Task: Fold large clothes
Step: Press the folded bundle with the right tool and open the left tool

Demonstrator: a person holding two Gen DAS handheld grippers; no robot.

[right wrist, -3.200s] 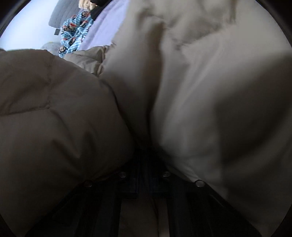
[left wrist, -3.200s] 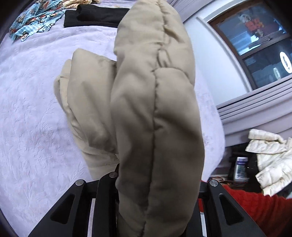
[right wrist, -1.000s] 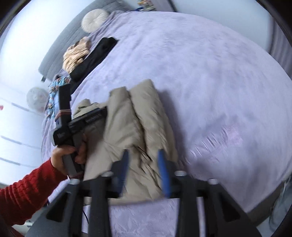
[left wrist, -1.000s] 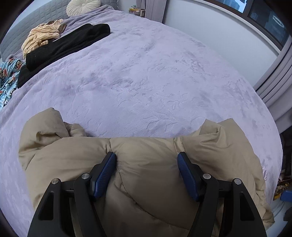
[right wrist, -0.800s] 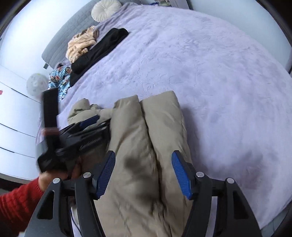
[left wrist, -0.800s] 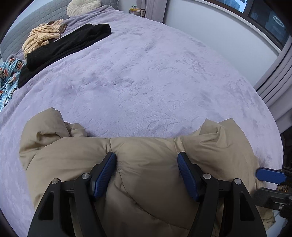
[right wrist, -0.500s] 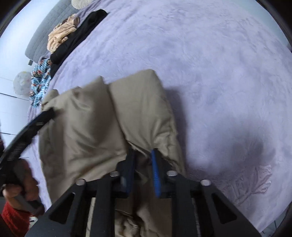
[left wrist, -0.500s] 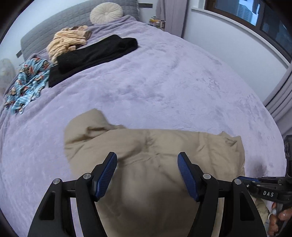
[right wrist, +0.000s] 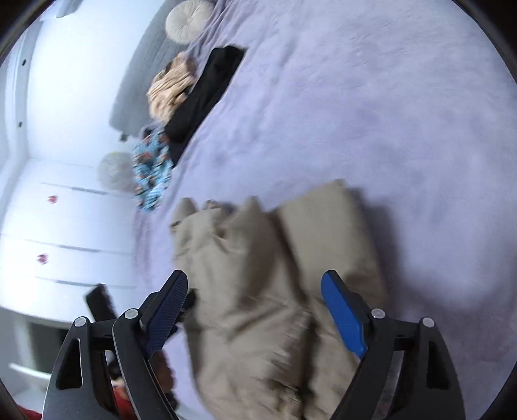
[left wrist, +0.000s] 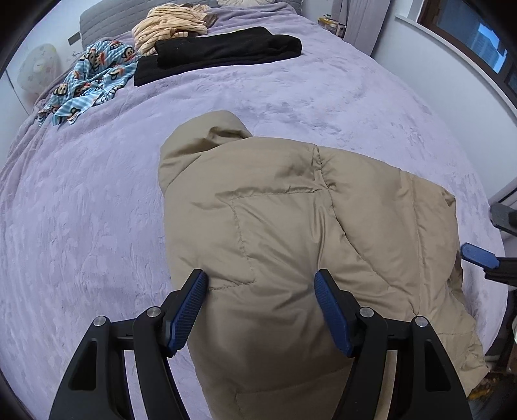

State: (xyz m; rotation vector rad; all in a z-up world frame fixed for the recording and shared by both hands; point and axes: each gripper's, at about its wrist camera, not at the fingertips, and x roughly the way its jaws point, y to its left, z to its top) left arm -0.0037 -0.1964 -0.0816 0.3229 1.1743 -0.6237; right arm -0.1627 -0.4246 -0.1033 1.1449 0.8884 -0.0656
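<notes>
A tan padded jacket (left wrist: 290,226) lies folded in a bundle on the purple bedspread (left wrist: 97,210), near the bed's front right edge. My left gripper (left wrist: 261,287) hovers over its near part, open, blue pads apart on either side of the fabric without pinching it. In the right wrist view, which is blurred by motion, the jacket (right wrist: 258,274) shows as two long padded rolls side by side. My right gripper (right wrist: 255,290) is over the rolls' near end, jaws opening wide and holding nothing. One blue pad (left wrist: 478,255) of the right gripper shows at the left wrist view's right edge.
At the head of the bed lie a folded black garment (left wrist: 219,51), a blue monkey-print cloth (left wrist: 87,84) and a striped beige garment (left wrist: 171,22). A round cushion (right wrist: 187,19) sits by the headboard. White drawers (right wrist: 48,226) stand left of the bed, a window (left wrist: 468,32) to the right.
Both grippers held the jacket up earlier and have let it go. The left gripper has drawn back and risen. The right gripper pinched the jacket's edge half a second ago and is now wide apart.
</notes>
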